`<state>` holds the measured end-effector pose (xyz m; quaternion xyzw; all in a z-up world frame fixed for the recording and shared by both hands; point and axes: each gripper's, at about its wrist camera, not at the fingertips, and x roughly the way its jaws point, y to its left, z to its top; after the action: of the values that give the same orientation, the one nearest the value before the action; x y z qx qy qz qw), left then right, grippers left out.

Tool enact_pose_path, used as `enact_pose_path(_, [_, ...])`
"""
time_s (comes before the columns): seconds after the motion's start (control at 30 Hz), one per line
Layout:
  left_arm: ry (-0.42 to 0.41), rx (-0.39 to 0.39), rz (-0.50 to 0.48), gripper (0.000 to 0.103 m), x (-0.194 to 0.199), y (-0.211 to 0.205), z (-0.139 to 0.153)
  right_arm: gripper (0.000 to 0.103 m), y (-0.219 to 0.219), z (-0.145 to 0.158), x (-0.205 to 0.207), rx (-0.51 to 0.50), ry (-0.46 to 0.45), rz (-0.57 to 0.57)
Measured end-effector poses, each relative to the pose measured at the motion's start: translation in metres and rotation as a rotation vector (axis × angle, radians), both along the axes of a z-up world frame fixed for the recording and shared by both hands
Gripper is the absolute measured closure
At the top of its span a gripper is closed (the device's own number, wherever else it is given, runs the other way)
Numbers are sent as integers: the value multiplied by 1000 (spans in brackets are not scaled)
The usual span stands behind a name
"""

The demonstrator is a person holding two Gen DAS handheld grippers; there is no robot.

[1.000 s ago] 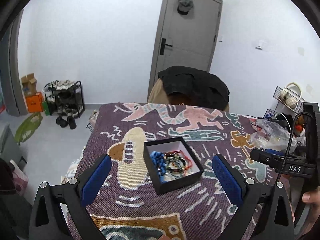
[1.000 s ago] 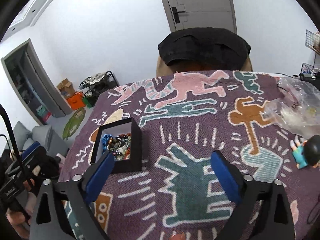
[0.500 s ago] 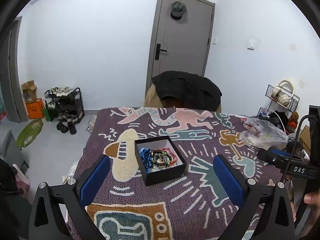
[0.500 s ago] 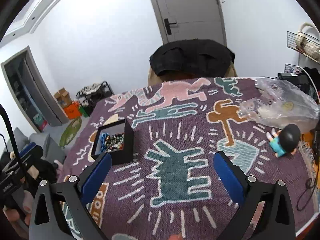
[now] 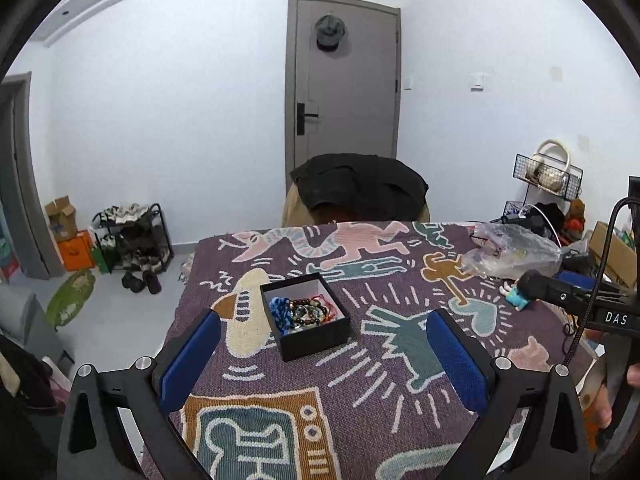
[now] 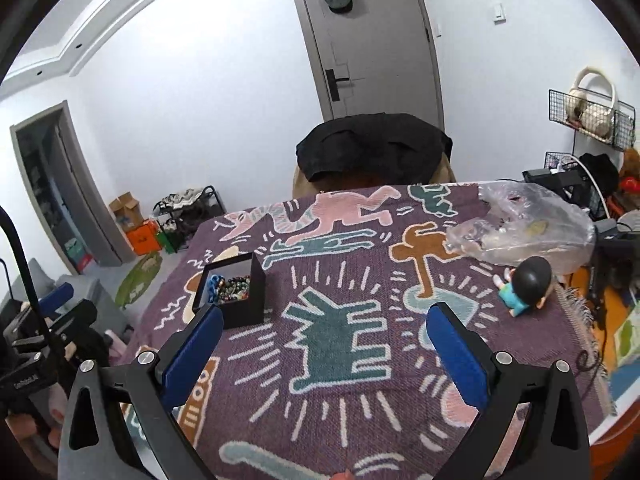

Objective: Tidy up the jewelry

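Now we pull both grippers back from the black box (image 5: 307,316), which looks smaller and farther off than it did a second ago. Our left gripper (image 5: 322,358) hangs just in front of the box, its blue fingers (image 5: 191,356) spread wide with nothing between them. Our right gripper (image 6: 324,354) is off to the right of the box, wide open and empty too.

The box sits on the desk (image 5: 392,364) under a purple cloth with funny shapes. Inside the box we see the bracelets (image 5: 304,312), blue and dark and red beads all heaped together. Far to the right of the box lie a clear plastic bag (image 6: 524,224) and a little doll (image 6: 524,288).

We think stepping back means the jewelry is put away, or we are getting ready to fetch more from the bag.
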<state>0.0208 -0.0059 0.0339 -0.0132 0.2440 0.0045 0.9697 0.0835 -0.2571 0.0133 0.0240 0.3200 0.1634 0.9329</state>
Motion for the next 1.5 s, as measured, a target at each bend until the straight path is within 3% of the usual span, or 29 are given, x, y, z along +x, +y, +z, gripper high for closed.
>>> enact_pose_path(0.4, [-26,29,-24,0,-23,-7,-11,1,1,-6,-37,-41,1,-27])
enact_pose_path(0.67, [-19,-8,-40,0,-26,-1,-13,1,7,-10,-40,-38,3,-13])
enact_pose_path(1.5, [-18,8,-32,0,-27,-2,-14,1,10,-14,-41,-38,5,1])
